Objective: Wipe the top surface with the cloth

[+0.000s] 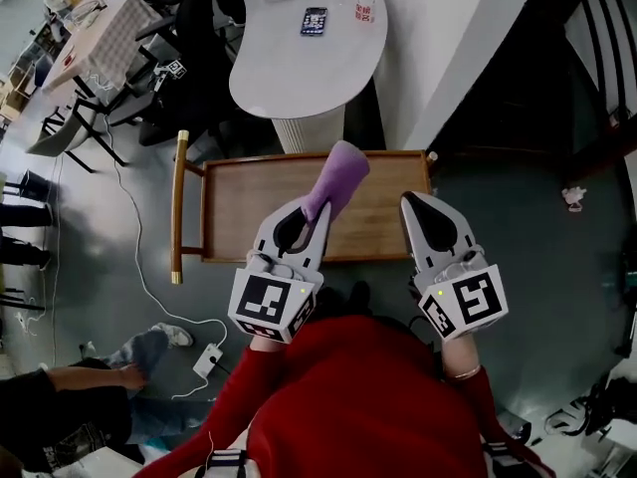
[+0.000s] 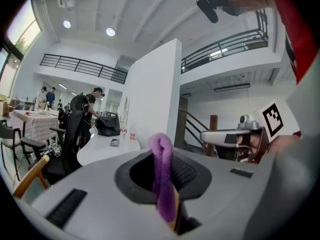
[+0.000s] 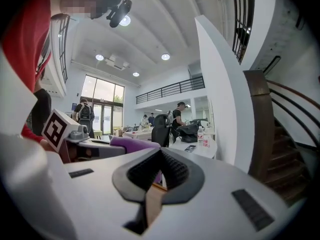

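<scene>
Nearest to us, red sleeves (image 1: pixel 249 386) cover the person's arms and run out of the bottom of the head view. The body hides the near edge of the wooden top (image 1: pixel 249 207). The marker cube (image 1: pixel 267 302) on each gripper carries black squares only, no letters we can read.

The left gripper (image 1: pixel 311 210) has its jaws clamped on the purple cloth (image 1: pixel 336 175). In the left gripper view a fold of it stands pinched between the dark pads. The cloth sticks out forward over the wooden top, and we cannot tell whether it touches the wood. The right gripper (image 1: pixel 418 207) hovers beside it over the right part of the top, jaws closed with nothing between them. Only a sliver of wood shows through the gap below the pads.

A wooden handle (image 1: pixel 178 207) runs along the left end of the top. On the floor to the left, a white cable (image 1: pixel 129 247) leads to a power strip (image 1: pixel 208 359).

Beyond stands a white table (image 1: pixel 289 68) cut off at the top edge, with a phone (image 1: pixel 314 20) and a bottle (image 1: pixel 365 6) on it. The bottle's label is red, its print too small to read.
</scene>
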A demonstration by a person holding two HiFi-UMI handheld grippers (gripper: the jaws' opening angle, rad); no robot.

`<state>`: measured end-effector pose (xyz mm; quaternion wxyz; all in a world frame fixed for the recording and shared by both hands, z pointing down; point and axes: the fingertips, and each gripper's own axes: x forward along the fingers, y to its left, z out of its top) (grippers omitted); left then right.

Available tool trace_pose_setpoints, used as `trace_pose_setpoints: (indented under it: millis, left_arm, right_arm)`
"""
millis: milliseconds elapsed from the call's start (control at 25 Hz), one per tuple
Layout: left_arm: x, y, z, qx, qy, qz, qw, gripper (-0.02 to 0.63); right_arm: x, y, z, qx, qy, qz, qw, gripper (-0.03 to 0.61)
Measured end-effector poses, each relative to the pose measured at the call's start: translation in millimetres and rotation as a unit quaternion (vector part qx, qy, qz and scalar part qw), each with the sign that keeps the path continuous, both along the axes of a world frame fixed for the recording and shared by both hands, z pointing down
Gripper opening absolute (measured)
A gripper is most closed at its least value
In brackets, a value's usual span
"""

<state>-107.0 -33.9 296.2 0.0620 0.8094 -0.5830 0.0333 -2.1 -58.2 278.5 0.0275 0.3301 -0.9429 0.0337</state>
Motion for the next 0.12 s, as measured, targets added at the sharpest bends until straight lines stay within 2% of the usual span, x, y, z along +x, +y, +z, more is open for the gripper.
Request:
trace_pose_setpoints:
  millis: [120]
  left_arm:
    - [-2.3,2.5,-1.3,0.005,0.000,-0.003,1.0000,0.049]
  right_arm:
    - [0.0,1.7,3.7,0.002,0.001,0.001,1.000,0.005]
